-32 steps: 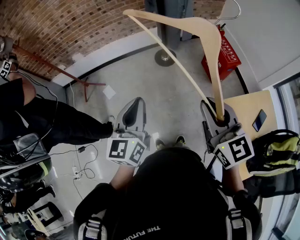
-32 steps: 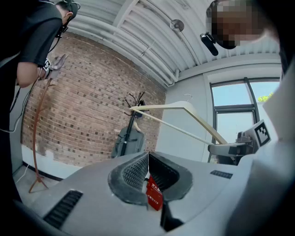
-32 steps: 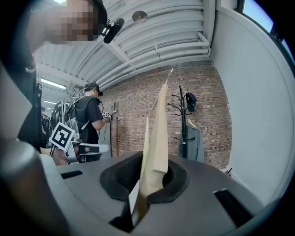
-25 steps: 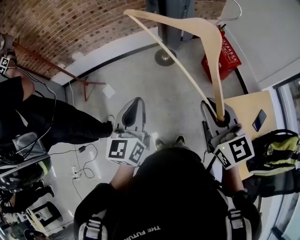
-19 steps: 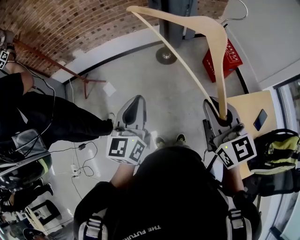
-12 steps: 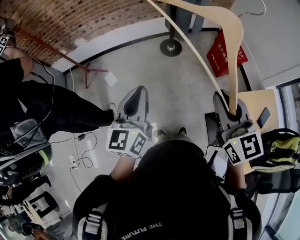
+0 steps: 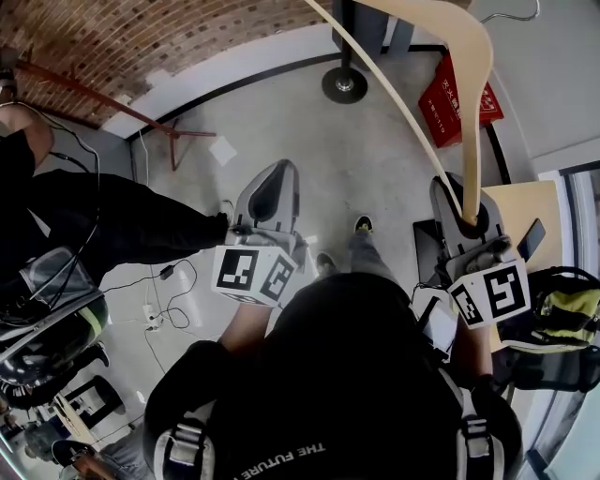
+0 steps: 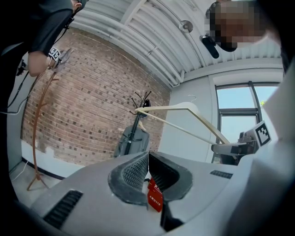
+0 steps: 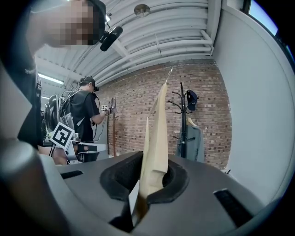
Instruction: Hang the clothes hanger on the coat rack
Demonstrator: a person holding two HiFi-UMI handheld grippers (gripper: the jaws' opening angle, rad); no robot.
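A pale wooden clothes hanger point(image 7: 427, 103) rises from my right gripper point(image 7: 469, 217), which is shut on one of its arm ends. Its metal hook point(image 7: 511, 11) shows at the top right of the head view. In the right gripper view the hanger point(image 9: 156, 133) stands upright between the pads. The black coat rack point(image 9: 182, 117) stands ahead by the brick wall, with a grey garment point(image 9: 190, 140) on it. Its round base point(image 7: 344, 82) is on the floor. My left gripper point(image 7: 268, 199) is shut and holds nothing; in its own view it point(image 8: 148, 160) points toward the coat rack point(image 8: 137, 113).
A red box point(image 7: 464, 89) sits on the floor right of the rack base. A wooden table point(image 7: 511, 202) with a phone point(image 7: 531, 239) and a yellow-black backpack point(image 7: 562, 314) are at my right. Another person in black point(image 7: 112, 234) and floor cables point(image 7: 169, 319) are at my left.
The person has stepped toward the coat rack, whose base now lies closer. The hanger, still held by the right gripper, has moved up and partly out of the top of the head view.
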